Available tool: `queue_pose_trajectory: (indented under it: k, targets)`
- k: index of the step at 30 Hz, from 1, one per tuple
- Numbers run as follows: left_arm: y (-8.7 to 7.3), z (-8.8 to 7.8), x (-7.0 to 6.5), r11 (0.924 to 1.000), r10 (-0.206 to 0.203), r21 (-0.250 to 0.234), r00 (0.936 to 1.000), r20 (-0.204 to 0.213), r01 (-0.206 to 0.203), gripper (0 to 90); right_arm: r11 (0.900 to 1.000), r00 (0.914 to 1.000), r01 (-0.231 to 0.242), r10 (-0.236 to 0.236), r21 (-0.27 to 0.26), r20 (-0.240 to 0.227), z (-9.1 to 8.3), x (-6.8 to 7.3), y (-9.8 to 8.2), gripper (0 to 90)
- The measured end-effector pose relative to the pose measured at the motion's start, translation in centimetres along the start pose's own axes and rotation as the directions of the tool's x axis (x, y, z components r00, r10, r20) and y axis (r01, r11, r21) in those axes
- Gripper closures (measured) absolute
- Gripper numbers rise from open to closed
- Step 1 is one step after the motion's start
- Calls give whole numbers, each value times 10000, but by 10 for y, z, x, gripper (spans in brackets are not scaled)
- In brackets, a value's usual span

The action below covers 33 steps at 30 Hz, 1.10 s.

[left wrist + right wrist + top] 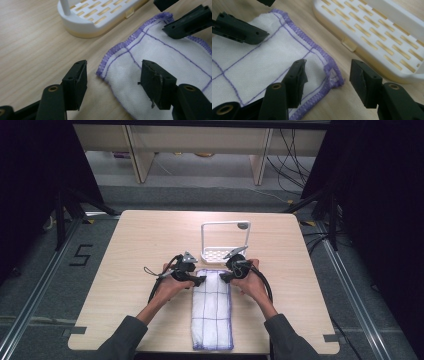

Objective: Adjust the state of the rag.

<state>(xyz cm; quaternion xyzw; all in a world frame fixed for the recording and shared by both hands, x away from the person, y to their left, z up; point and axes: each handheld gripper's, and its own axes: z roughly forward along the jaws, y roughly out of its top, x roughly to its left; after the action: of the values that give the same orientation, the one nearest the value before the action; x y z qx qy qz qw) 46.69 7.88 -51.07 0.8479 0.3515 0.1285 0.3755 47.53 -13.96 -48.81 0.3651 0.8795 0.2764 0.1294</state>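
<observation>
A: Where does the folded cloth [212,310] lie?

B: On the wooden worktop [135,245], as a long white strip with purple stitching, running from the near edge towards the white rack [225,240]. Its far end stops just short of the rack's slotted base.

A: And the left gripper [199,281]?

B: It sits at the far left corner of the cloth, held in the person's left hand [167,287]. In the left gripper view the jaws stand apart, with the cloth's corner [105,72] lying between them. One jaw is over the bare wood just beside the purple hem, the other is over the white fabric. Neither pad presses on the cloth; it lies flat and loose.

A: The right gripper [223,277]?

B: It mirrors the left one, at the far right corner, in the right hand [250,282]. In the right gripper view its jaws are also apart. One jaw hangs over the fabric, the other over the wood between the cloth and the rack. The doubled hem at that corner [332,75] lies in the gap, and nothing is gripped.

A: Do the two grippers touch?

B: No. They face each other across the cloth's width, and each one's jaw tips appear at the top of the other's view, over the fabric.
</observation>
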Motion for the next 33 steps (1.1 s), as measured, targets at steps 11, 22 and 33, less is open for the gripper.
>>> queue_pose_trajectory:
  k: [11,22,33]
  targets:
    - [0,2,-4,9983,576,-11,9971,497,-576,646,9982,9966,-583,591,156,-571,6,2,-6,643]
    - [3,5,-5,9963,761,-434,9958,505,-739,757,9983,9951,-550,532,-194,-834,4,-2,-7,810]
    - [9,-5,-6,9930,987,-710,9935,573,-946,762,9974,9978,-118,71,-705,-654,-14,-1,-5,819]
